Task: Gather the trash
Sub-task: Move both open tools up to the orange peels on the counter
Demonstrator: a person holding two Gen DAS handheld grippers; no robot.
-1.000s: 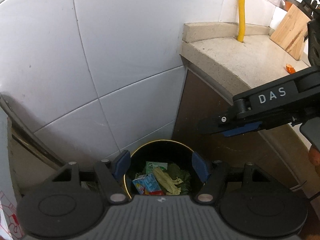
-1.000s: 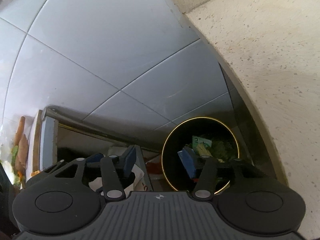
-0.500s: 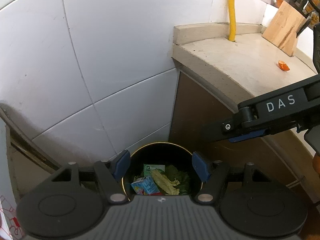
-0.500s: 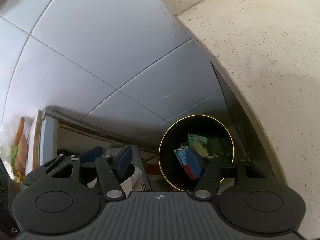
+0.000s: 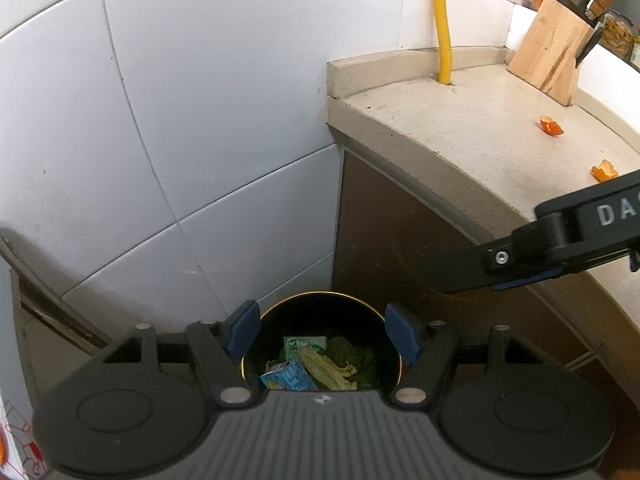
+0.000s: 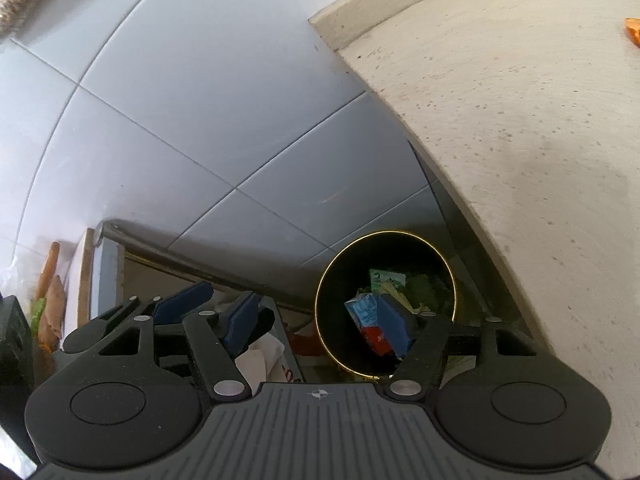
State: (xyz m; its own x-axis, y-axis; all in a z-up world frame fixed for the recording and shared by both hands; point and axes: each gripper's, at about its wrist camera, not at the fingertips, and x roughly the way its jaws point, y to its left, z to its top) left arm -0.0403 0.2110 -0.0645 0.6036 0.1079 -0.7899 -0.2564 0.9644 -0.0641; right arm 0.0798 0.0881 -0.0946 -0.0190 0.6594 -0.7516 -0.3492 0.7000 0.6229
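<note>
Black bin [image 5: 384, 316], gold rim, stood upright on floor below table [image 5: 460, 148] end; blue carton [image 5: 288, 378] inside atop leaves. Left tongs [image 5: 322, 338] apart, empty; right tongs [image 6: 318, 316] just been opening, empty

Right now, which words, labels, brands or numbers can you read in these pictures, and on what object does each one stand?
"DA": white letters on the black finger of the right gripper, cut off by the picture's edge.
Blue carton in the bin: print too small to read.
Green packet in the bin: a logo, too blurred to read.
White bag beside the bin: red marks, not readable.
</note>
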